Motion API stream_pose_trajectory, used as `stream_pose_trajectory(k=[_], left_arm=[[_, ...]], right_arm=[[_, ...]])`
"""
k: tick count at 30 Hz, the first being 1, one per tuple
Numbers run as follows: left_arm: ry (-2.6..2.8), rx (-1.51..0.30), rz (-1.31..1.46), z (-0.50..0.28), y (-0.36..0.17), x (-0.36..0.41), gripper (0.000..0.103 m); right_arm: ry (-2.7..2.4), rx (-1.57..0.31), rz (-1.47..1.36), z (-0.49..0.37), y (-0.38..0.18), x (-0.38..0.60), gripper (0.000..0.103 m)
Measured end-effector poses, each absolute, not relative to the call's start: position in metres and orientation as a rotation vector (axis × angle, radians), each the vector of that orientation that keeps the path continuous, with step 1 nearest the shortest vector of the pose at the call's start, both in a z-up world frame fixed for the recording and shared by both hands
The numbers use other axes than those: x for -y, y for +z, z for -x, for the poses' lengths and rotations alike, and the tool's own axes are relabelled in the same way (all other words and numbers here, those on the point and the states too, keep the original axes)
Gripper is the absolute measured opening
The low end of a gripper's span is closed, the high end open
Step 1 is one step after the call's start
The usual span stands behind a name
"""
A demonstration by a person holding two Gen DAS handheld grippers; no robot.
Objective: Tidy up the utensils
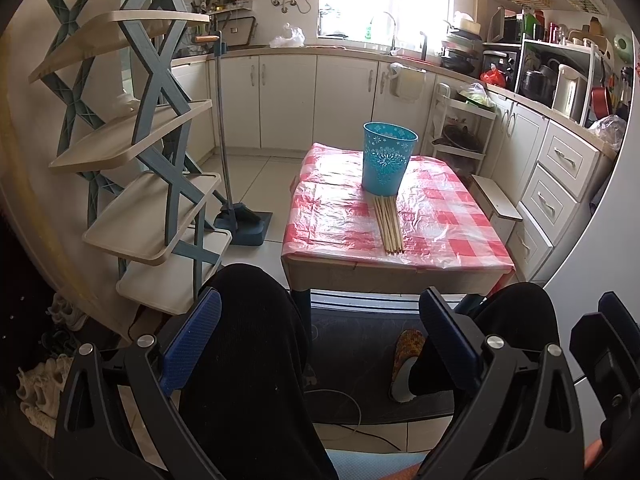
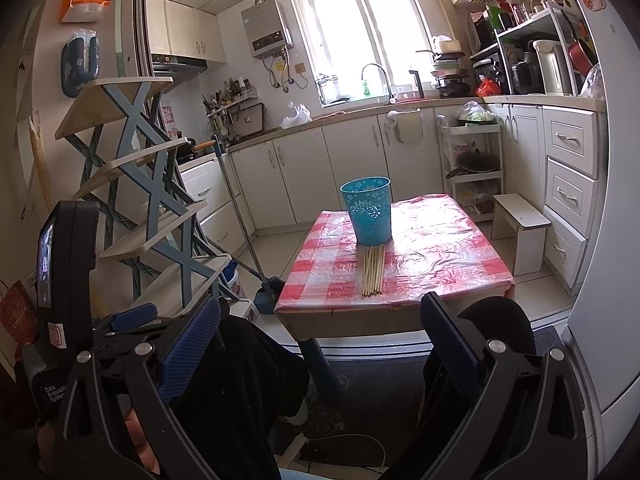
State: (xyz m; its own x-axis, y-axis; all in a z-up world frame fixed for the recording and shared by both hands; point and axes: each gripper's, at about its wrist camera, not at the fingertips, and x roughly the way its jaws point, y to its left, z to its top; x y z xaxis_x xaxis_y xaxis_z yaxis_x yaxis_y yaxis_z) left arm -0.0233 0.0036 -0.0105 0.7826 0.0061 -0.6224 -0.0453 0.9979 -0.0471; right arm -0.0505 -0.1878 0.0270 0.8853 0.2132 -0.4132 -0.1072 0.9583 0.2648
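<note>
Holding my left gripper point(image 1: 320, 344) and right gripper point(image 2: 320, 344) spread, empty, short of table point(image 1: 384, 272); chopsticks point(image 1: 388, 224) near front edge, touching blue bin point(image 1: 386, 160).

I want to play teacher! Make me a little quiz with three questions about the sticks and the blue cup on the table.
1. True or false: the chopsticks are already standing inside the blue holder.
2. Which cover lies on the table? A) plain green B) red and white checks C) black
3. Fill in: the left gripper and the right gripper both have their fingers ____, holding nothing.

Key:
1. False. They lie flat in a bundle on the cloth, in front of the holder, far ends at its base.
2. B
3. open
</note>
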Motion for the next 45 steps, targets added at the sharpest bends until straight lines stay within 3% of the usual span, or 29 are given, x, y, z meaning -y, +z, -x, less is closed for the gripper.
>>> stream_pose_trajectory(k=[32,44,45], left_arm=[[0.052,-0.727,0.046,-0.047,-0.015,-0.005,0.095],[0.023,-0.826,0.078,-0.166,-0.049,0.002,0.095],[0.024,-0.836,0.077,-0.176,-0.054,0.003,0.095]], right_arm=[[0.179,-0.479,-0.216,-0.001,0.021,0.188,0.096],[0.146,-0.605,-0.195,-0.131,-0.020,0.224,0.096],[0.155,-0.641,-0.196,-0.148,-0.029,0.227,0.092]])
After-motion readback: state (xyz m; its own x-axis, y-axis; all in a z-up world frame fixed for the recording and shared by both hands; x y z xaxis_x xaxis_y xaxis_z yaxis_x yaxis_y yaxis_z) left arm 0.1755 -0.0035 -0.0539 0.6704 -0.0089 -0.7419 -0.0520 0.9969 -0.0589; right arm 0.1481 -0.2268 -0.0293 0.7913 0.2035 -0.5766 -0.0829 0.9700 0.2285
